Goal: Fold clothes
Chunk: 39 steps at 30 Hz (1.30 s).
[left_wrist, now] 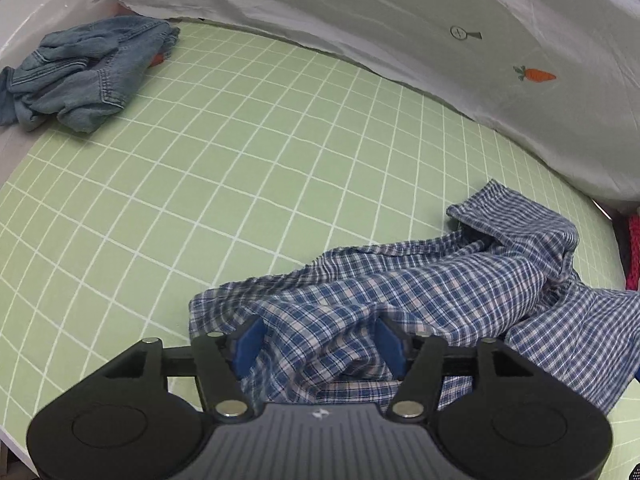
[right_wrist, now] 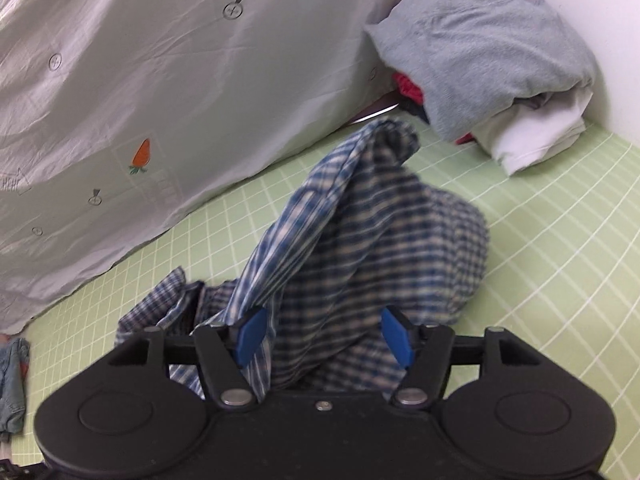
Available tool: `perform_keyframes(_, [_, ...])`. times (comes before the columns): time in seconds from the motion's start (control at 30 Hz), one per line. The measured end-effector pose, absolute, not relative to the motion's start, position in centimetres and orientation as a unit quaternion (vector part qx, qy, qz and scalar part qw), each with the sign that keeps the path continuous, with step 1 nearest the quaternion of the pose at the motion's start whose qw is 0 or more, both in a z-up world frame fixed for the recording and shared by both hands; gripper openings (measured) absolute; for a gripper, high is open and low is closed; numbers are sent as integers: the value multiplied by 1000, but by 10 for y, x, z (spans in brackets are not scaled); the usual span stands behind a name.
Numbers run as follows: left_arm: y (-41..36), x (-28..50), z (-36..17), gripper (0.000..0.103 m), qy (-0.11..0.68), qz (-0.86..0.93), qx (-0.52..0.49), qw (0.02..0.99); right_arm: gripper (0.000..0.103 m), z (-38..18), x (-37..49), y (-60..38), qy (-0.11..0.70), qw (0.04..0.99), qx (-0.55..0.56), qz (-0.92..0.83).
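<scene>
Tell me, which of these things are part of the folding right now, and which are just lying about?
In use: plaid shirt, left gripper, right gripper, green grid mat.

Lying about: crumpled denim garment, pile of grey and white clothes, white carrot-print sheet.

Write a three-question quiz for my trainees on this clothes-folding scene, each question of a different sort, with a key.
1. True or false: the plaid shirt lies neatly folded on the green grid mat.
2. Which garment lies crumpled at the mat's far left corner in the left wrist view? A) denim garment B) red sweater C) black trousers
3. Fill in: the white sheet behind the mat shows an orange ____.

Key: 1 false, it is rumpled; 2 A; 3 carrot.
</scene>
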<state>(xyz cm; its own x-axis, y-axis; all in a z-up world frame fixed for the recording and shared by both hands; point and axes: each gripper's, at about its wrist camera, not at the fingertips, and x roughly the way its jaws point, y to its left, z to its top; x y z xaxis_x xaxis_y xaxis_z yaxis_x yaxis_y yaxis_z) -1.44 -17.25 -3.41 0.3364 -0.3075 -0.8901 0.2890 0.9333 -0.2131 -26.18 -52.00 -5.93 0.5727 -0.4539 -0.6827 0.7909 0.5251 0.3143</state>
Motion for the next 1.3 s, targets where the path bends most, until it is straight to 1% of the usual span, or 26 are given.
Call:
perform_keyframes(0.1, [-182, -8, -46, 62, 560, -190, 3, 807, 65, -63, -250, -519, 275, 829, 325, -361])
perform_keyframes(0.17, [-188, -3, -55, 60, 567, -187, 10, 802, 65, -64, -237, -522, 283, 834, 320, -349])
perform_keyframes(0.2, [-191, 0, -60, 59, 571, -183, 12, 800, 61, -66, -229, -526, 288, 837, 316, -341])
perform_keyframes(0.23, [-193, 4, -63, 59, 575, -178, 11, 799, 57, -67, -220, -530, 293, 840, 312, -333])
perform_keyframes(0.33, [-200, 15, -70, 58, 579, -168, 7, 798, 31, -70, -192, -541, 306, 852, 298, -303])
perform_keyframes(0.37, [-203, 19, -71, 58, 579, -164, 6, 799, 11, -70, -181, -546, 308, 858, 292, -289])
perform_keyframes(0.4, [-206, 22, -71, 58, 579, -161, 6, 799, 1, -68, -173, -551, 304, 864, 285, -283])
perform_keyframes(0.5, [-211, 23, -73, 58, 579, -156, 14, 800, 0, -58, -151, -564, 286, 881, 262, -273])
perform_keyframes(0.57, [-212, 20, -74, 58, 578, -155, 19, 801, 0, -42, -144, -576, 259, 889, 255, -277])
perform_keyframes(0.63, [-210, 18, -75, 58, 580, -151, 17, 800, 1, -32, -146, -585, 242, 892, 259, -280])
perform_keyframes(0.67, [-209, 16, -76, 58, 581, -148, 16, 800, 4, -29, -149, -587, 238, 892, 259, -285])
perform_keyframes(0.73, [-206, 14, -74, 58, 579, -142, 16, 802, 22, -28, -162, -586, 239, 886, 259, -301])
perform_keyframes(0.77, [-204, 12, -72, 59, 576, -141, 16, 805, 43, -28, -169, -584, 240, 883, 260, -310])
perform_keyframes(0.8, [-203, 9, -69, 60, 571, -141, 17, 809, 50, -30, -178, -581, 240, 878, 265, -318])
perform_keyframes(0.83, [-201, 6, -65, 60, 566, -141, 18, 812, 50, -33, -188, -577, 242, 873, 270, -326])
perform_keyframes(0.87, [-199, 2, -62, 62, 562, -141, 20, 815, 53, -36, -199, -571, 249, 869, 271, -332])
perform_keyframes(0.9, [-198, -1, -58, 63, 557, -142, 21, 818, 59, -39, -210, -566, 256, 864, 272, -338])
perform_keyframes(0.93, [-195, -6, -54, 67, 552, -145, 23, 821, 61, -43, -219, -558, 261, 860, 274, -342])
perform_keyframes(0.97, [-193, -12, -50, 69, 547, -149, 26, 823, 66, -46, -229, -551, 266, 856, 277, -345])
perform_keyframes(1.0, [-190, -17, -46, 70, 542, -153, 28, 826, 69, -50, -238, -543, 271, 853, 284, -344])
perform_keyframes(1.13, [-176, -35, -38, 75, 529, -165, 36, 832, 72, -66, -262, -507, 295, 844, 303, -331])
perform_keyframes(1.3, [-158, -44, -41, 75, 531, -164, 46, 830, 73, -87, -268, -465, 328, 836, 318, -303])
